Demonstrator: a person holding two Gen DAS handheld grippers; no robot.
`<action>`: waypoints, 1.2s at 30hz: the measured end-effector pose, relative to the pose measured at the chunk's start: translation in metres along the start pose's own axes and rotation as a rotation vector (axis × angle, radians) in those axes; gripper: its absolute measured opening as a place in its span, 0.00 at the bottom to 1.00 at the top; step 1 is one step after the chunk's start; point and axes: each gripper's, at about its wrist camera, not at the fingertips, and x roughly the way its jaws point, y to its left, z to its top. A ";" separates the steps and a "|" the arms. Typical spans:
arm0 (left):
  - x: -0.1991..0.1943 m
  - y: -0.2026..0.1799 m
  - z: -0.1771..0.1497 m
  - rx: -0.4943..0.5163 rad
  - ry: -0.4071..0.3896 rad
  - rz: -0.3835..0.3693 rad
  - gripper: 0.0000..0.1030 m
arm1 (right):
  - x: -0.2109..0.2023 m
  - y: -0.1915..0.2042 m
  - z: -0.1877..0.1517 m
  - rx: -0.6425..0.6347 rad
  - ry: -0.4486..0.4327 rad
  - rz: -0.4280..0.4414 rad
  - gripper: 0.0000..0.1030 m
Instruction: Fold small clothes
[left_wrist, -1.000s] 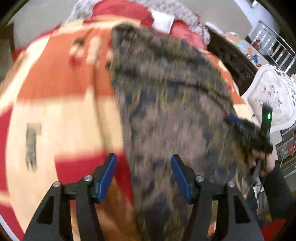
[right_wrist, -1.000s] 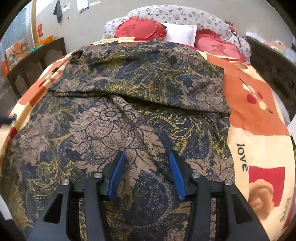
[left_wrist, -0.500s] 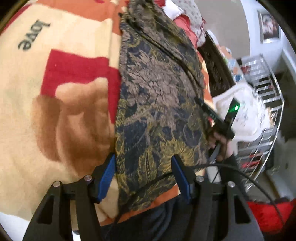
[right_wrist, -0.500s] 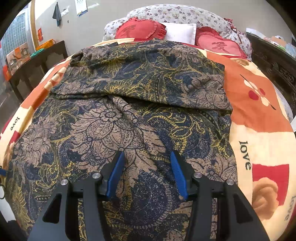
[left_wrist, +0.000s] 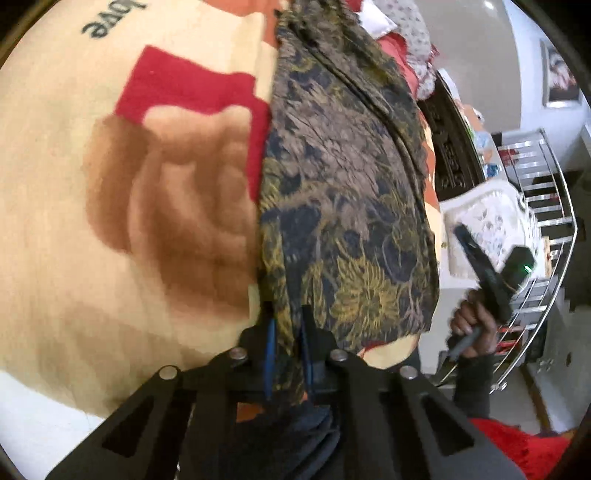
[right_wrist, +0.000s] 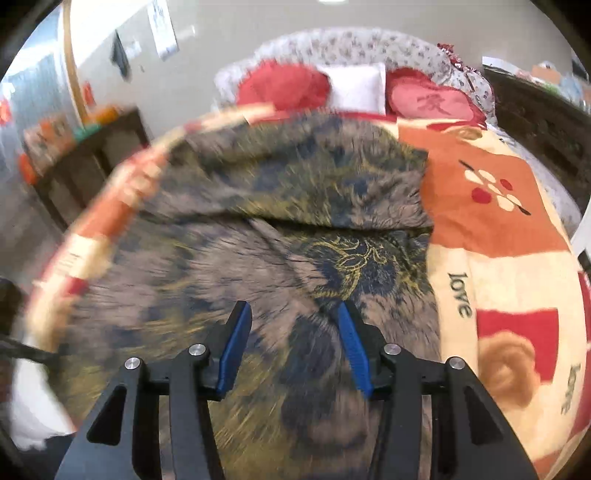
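Blanket (right_wrist: 517, 229) printed "love"; paisley garment (left_wrist: 347, 206) long axis runs toward the pillows.
Left gripper (left_wrist: 288, 343) clenched on its hem; right gripper (right_wrist: 291, 332) released above it.

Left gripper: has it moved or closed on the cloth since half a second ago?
Yes. The left gripper, open above the floral garment before, is now shut on its near edge, closer to the brown rose on the blanket.

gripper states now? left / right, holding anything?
Left gripper: closed, pinching the near edge of the patterned garment.
Right gripper: open, holding nothing, above the garment.
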 end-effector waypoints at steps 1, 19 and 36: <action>0.001 -0.001 -0.002 0.012 -0.001 -0.005 0.12 | -0.017 -0.004 -0.005 0.001 -0.014 0.002 0.54; 0.000 -0.018 -0.007 0.117 -0.112 -0.075 0.47 | -0.076 -0.076 -0.145 0.224 0.125 -0.068 0.54; -0.006 -0.027 -0.016 0.181 -0.180 0.063 0.09 | -0.059 -0.096 -0.157 0.313 0.122 0.073 0.23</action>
